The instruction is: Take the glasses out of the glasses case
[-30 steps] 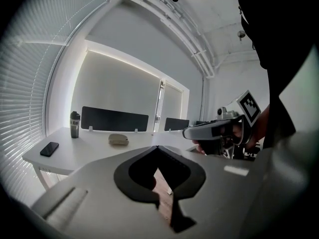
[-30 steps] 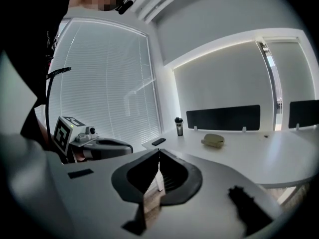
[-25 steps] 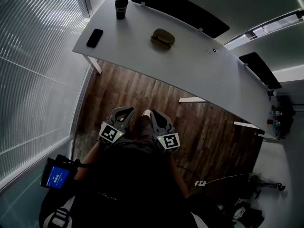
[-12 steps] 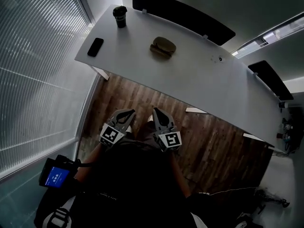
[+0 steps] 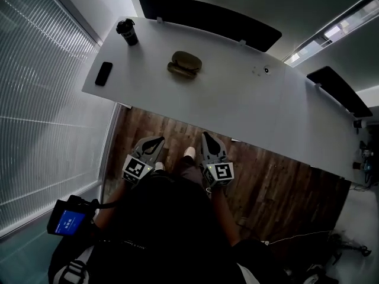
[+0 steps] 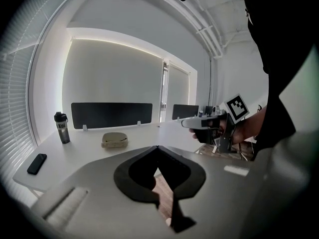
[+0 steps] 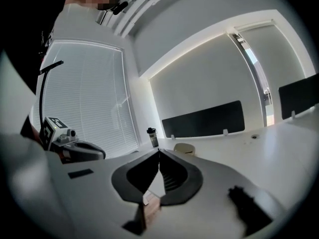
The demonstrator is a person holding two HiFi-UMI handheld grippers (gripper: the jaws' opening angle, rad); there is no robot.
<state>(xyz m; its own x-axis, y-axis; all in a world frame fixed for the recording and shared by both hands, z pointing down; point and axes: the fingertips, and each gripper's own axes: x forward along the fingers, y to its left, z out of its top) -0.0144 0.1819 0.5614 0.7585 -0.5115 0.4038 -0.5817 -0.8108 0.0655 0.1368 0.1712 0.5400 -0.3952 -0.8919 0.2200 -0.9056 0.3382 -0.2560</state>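
Note:
A closed olive glasses case [image 5: 184,63] lies on the white table [image 5: 249,99], toward its far left part. It also shows as a tan case [image 6: 114,140] in the left gripper view and as a small case [image 7: 185,149] in the right gripper view. My left gripper [image 5: 158,140] and right gripper [image 5: 207,136] hang side by side over the wooden floor, just short of the table's near edge and well apart from the case. Both are shut, tips meeting, with nothing between them. From the left gripper view the right gripper [image 6: 199,123] juts in from the right.
A dark bottle [image 5: 126,32] stands at the table's far left corner and a black phone [image 5: 103,73] lies near its left edge. Black divider screens [image 5: 207,16] line the table's back. Window blinds [image 5: 41,99] fill the left side. Wooden floor [image 5: 266,176] lies below.
The person has stepped closer to the table, so its near edge now sits just ahead of both grippers. The grippers moved forward with the body and stayed shut.

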